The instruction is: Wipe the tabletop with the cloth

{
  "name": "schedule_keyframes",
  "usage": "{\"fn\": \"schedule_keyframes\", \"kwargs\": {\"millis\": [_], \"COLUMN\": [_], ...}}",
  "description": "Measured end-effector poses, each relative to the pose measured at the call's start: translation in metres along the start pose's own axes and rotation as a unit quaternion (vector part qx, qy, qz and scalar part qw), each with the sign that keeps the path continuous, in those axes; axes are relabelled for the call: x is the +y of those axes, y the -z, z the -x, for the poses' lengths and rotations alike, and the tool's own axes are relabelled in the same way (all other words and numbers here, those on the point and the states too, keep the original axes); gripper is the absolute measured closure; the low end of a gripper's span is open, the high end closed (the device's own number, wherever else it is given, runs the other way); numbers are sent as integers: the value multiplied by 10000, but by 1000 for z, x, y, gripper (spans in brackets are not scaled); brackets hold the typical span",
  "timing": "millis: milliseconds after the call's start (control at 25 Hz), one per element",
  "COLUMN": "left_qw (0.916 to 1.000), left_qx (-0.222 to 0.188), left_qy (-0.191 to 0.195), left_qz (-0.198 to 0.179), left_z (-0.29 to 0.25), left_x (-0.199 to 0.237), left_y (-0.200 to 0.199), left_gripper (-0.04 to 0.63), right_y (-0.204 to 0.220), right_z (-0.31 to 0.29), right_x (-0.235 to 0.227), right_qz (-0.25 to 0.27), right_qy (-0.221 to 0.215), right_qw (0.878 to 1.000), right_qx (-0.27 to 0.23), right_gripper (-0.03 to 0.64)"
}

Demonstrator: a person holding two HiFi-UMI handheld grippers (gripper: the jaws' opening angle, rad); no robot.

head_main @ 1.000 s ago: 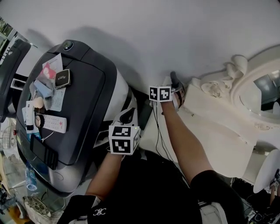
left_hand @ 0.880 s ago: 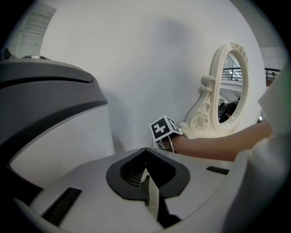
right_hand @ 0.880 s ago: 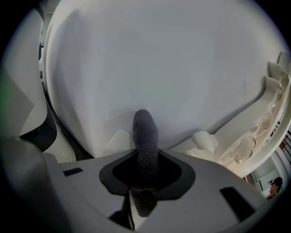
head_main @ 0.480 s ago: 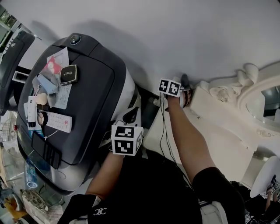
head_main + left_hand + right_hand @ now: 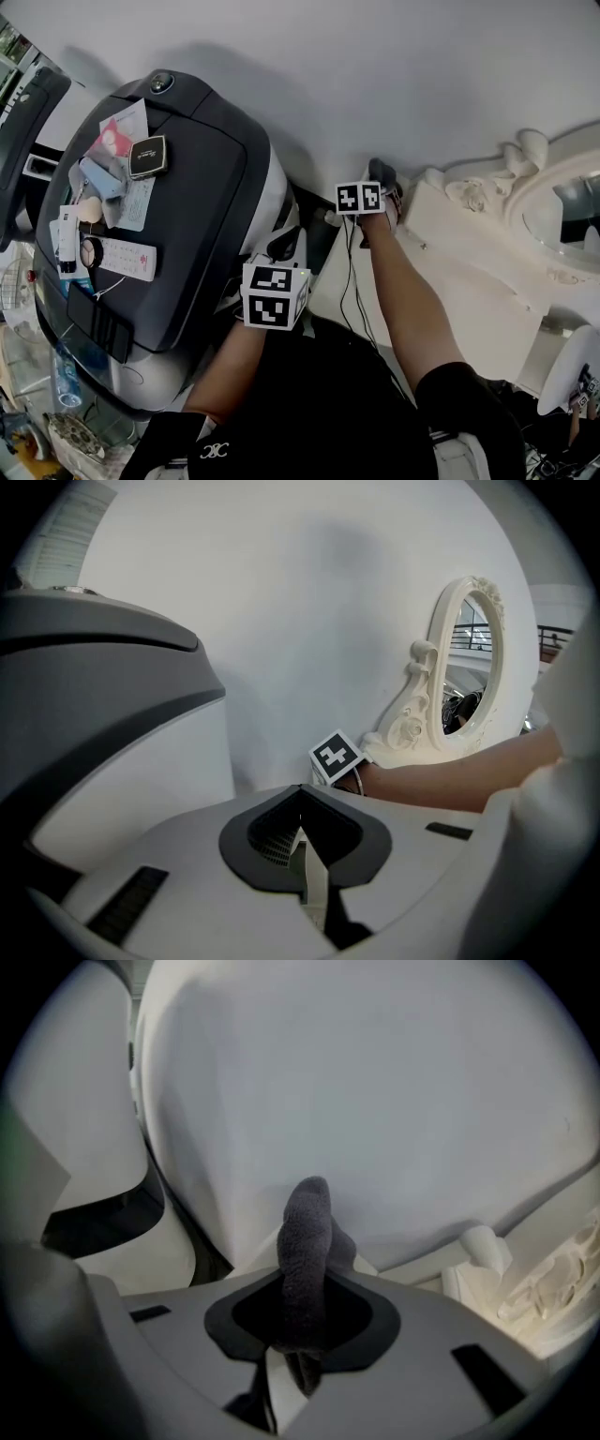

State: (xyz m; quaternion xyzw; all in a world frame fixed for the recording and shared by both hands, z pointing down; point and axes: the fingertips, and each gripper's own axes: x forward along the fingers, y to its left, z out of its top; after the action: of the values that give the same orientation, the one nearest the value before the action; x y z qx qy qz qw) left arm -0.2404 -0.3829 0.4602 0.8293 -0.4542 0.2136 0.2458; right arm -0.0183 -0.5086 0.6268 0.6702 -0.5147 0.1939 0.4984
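A dark grey cloth (image 5: pixel 306 1241) sticks up from my right gripper (image 5: pixel 302 1340), whose jaws are shut on it. In the head view that gripper (image 5: pixel 378 180) holds the cloth (image 5: pixel 377 172) at the far left corner of the cream white tabletop (image 5: pixel 459 281), close to the white wall. My left gripper (image 5: pixel 281 247) hangs lower and to the left, off the table, beside the grey machine. In the left gripper view its jaws (image 5: pixel 306 878) are shut with nothing between them, pointing toward the right gripper's marker cube (image 5: pixel 335 757).
A big dark grey and white machine (image 5: pixel 187 216) fills the left, with a remote (image 5: pixel 122 258), a compact (image 5: pixel 148 157) and papers on top. An ornate white mirror (image 5: pixel 553 216) stands at the table's right. Black cables (image 5: pixel 345 281) hang by the table's left edge.
The right gripper with the cloth has shifted slightly about the table's far left corner. The left gripper has stayed near the machine.
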Motion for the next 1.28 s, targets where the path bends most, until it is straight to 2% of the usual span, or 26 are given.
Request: {"fn": "schedule_keyframes", "kwargs": {"millis": [200, 360, 520, 760, 1080, 1280], "left_qw": [10000, 9999, 9998, 9994, 9986, 9991], "left_qx": [-3, -20, -36, -110, 34, 66], "left_qy": [48, 62, 94, 195, 394, 323], "left_qz": [-72, -115, -184, -260, -350, -281], "left_z": [2, 6, 9, 8, 8, 9], "left_x": [-6, -10, -15, -22, -32, -32], "left_y": [1, 2, 3, -3, 10, 16], "left_gripper": [589, 589, 589, 589, 589, 589], "right_y": [7, 19, 36, 62, 92, 111], "right_z": [12, 25, 41, 65, 93, 109], "right_x": [20, 32, 48, 65, 85, 96], "right_qz": [808, 1096, 1356, 1317, 1498, 1603], "right_qy": [-443, -899, -1461, -2262, -2762, -3226], "right_qw": [9953, 9879, 9750, 9553, 9382, 9219], "right_qx": [-289, -633, -984, -1374, -1449, -1423], "right_gripper": [532, 532, 532, 532, 532, 532]}}
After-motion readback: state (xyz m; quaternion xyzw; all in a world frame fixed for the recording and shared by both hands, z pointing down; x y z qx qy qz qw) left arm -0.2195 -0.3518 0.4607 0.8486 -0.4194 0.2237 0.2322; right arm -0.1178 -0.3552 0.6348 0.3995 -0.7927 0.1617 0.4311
